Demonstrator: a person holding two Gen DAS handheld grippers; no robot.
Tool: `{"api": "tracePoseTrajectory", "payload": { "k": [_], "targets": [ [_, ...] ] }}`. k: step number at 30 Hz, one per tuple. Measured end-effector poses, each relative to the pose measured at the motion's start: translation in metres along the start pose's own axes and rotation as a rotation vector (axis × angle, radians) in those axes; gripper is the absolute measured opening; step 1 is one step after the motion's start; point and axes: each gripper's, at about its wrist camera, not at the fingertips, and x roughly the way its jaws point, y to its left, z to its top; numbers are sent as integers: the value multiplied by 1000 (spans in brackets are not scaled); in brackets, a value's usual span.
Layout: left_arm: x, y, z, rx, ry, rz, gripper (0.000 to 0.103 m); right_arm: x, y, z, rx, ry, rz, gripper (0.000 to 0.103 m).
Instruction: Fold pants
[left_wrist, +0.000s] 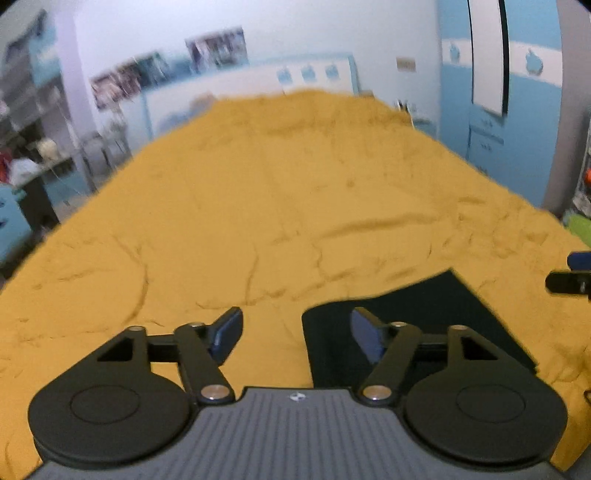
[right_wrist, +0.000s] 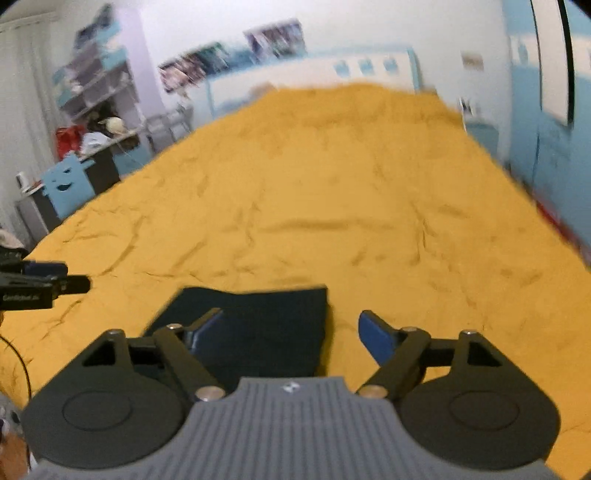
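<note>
Both wrist views were blurred, so fine detail was lost. The pants (left_wrist: 417, 317), dark and already lying as a compact flat rectangle, sat on the near part of the mustard bedspread (left_wrist: 295, 192), close to the person's edge of the bed, probably because that is where both hands reach without leaning. The left gripper (left_wrist: 297, 334) hovered with its fingers spread wide and nothing between them; its right blue pad (left_wrist: 365, 334) stood over the left part of the cloth while the other pad was over bare bedspread, so the tool straddled the left edge of the pants. The right gripper (right_wrist: 291, 334) mirrored this: fingers apart, empty, its left pad (right_wrist: 201, 332) over the dark fabric and its right pad over yellow cover, straddling the right edge. Whether any pad touched the cloth could not be told. From the right view the left gripper showed at the frame's left border, so the two tools were side by side, one to each edge. That symmetric placement suits taking both edges at once for another fold, or it may be the release after one; the neat outline suggests the folding was well advanced. The wrinkled, soft cover could drag the fabric if an edge were lifted unevenly.
</note>
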Motion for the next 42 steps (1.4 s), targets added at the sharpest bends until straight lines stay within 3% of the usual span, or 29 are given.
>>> {"api": "tracePoseTrajectory", "payload": {
  "k": [4, 7, 17, 22, 26, 42],
  "targets": [
    [-40, -16, -16, -97, -58, 52, 89, -36, 28, -11, -26, -42, -35, 82],
    [-52, -22, -29, -109, -48, 19, 90, -49, 47, -29, -66, -42, -89, 82],
    [-50, -34, -78, -146, 129, 3, 91, -43, 67, -89, -64, 110, -103, 82],
    [-51, -38, -91, -136, 175, -5, 91, -39, 72, -106, -58, 158, -99, 82],
    [-51, -40, -95, -139, 193, -34, 91, -38, 72, -108, -56, 168, -109, 82],
    [-54, -42, -95, -133, 183, -22, 91, -41, 74, -108, -74, 164, -115, 82]
  ]
}}
